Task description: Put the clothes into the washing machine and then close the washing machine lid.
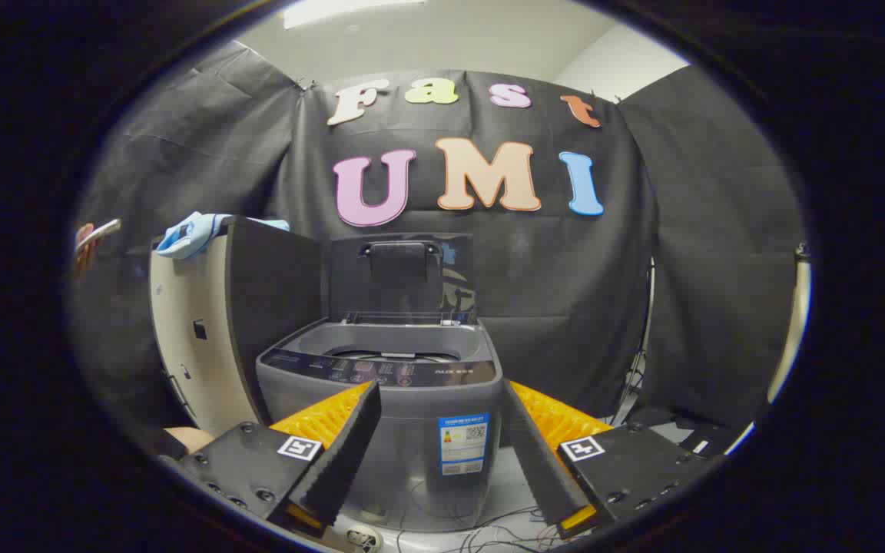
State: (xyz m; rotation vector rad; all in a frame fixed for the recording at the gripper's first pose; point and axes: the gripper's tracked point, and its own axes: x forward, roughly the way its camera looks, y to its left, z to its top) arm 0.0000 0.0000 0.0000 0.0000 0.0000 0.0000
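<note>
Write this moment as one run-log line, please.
gripper: jaws open, empty | washing machine: ahead, lid raised | light-blue cloth: on cabinet, left | step: not yet picked

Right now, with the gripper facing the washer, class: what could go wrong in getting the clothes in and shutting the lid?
1. The gripper is open and holds nothing, while the blue cloth lies on top of the cabinet beside the washing machine; reaching up for it may drag it off the edge.
2. The raised lid stands upright behind the opening; pushed carelessly, it could slam.
3. Cables trail on the floor around the base and might snag.
</note>
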